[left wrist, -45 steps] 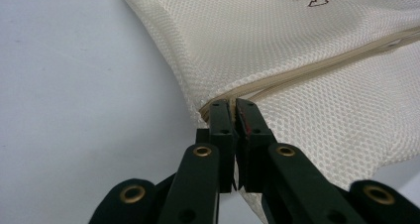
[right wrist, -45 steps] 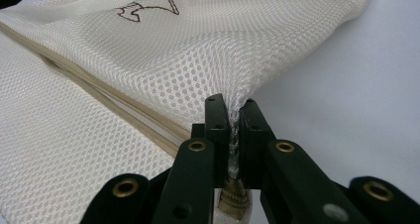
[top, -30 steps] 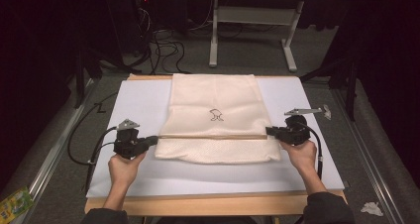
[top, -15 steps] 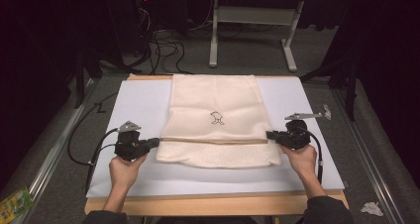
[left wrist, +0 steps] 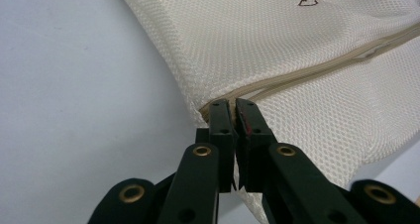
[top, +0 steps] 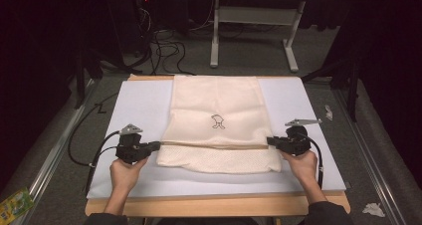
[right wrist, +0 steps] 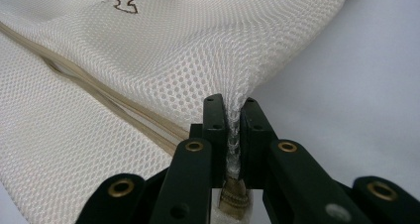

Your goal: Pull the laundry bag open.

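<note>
Cream mesh fabric bag [top: 216, 123] with a small dark outline print lies flat on the white mat [top: 139, 105] that covers the wooden bench [top: 214, 205], long axis running away from the person. Its far edge sits at the mat's far edge, its near edge well short of the near one.

A beige zipper seam [top: 214, 145] crosses the bag side to side in its near part. Both tools sit at that line, one at each end, pointing inward toward each other.

Left tool [top: 155, 146]: at the bag's left edge, jaws clamped on the fabric right where the zipper seam [left wrist: 307, 70] ends. In the left gripper view [left wrist: 234, 105] the jaws stand almost together, with the seam's corner pinched between the tips.

Right tool [top: 271, 141]: at the bag's right edge, gripping the mesh. In the right gripper view [right wrist: 233, 107] a bunched fold of mesh [right wrist: 198, 60] runs down between the jaws, pulled up into a small tent at the tips. Zipper seam [right wrist: 99, 92] runs off to the left of the jaws.

Bag spans the gap between the two tools, with the strip below the zipper lying nearer the person. A hand [top: 127, 170] holds the left tool, another hand [top: 301, 164] the right, both resting low over the mat.
</note>
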A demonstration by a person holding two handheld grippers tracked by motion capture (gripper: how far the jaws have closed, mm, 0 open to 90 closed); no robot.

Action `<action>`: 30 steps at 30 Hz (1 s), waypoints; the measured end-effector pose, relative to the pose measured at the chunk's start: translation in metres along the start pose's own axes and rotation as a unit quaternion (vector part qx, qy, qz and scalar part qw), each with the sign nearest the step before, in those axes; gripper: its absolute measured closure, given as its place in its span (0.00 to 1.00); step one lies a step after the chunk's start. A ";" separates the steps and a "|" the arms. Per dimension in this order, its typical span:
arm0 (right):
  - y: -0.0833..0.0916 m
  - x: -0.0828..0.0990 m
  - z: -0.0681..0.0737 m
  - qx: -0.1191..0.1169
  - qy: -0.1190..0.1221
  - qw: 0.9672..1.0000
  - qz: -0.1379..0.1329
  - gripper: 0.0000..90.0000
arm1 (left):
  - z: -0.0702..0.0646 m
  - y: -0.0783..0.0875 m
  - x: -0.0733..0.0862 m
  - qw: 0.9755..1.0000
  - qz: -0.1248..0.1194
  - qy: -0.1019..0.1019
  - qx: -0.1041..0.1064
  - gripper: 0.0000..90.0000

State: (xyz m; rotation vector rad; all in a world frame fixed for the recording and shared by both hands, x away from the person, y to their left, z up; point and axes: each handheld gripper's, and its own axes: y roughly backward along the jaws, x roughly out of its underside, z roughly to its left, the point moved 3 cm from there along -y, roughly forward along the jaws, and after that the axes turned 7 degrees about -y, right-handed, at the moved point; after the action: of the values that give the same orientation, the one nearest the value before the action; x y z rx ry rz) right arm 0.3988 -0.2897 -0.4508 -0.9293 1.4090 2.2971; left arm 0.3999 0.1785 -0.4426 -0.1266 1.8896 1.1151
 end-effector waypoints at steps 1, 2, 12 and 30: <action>-0.001 0.001 0.000 -0.001 0.000 1.000 -0.001 0.95 | 0.000 0.000 0.000 1.000 0.000 0.000 0.000 0.97; -0.001 0.001 0.000 -0.001 -0.001 1.000 -0.001 0.95 | 0.000 0.000 0.000 1.000 0.000 0.000 0.000 0.97; -0.006 0.006 0.001 0.007 0.004 1.000 0.003 0.93 | 0.000 -0.005 0.003 1.000 0.015 -0.009 -0.007 0.97; -0.013 0.012 0.000 0.028 0.016 0.999 0.016 0.81 | -0.004 -0.014 0.008 0.998 0.041 -0.031 -0.019 0.96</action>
State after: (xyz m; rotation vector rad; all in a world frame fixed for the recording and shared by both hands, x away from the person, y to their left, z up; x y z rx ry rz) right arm 0.3969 -0.2843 -0.4669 -0.9387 1.5032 2.2623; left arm 0.3998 0.1703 -0.4572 -0.0354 1.8326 1.1969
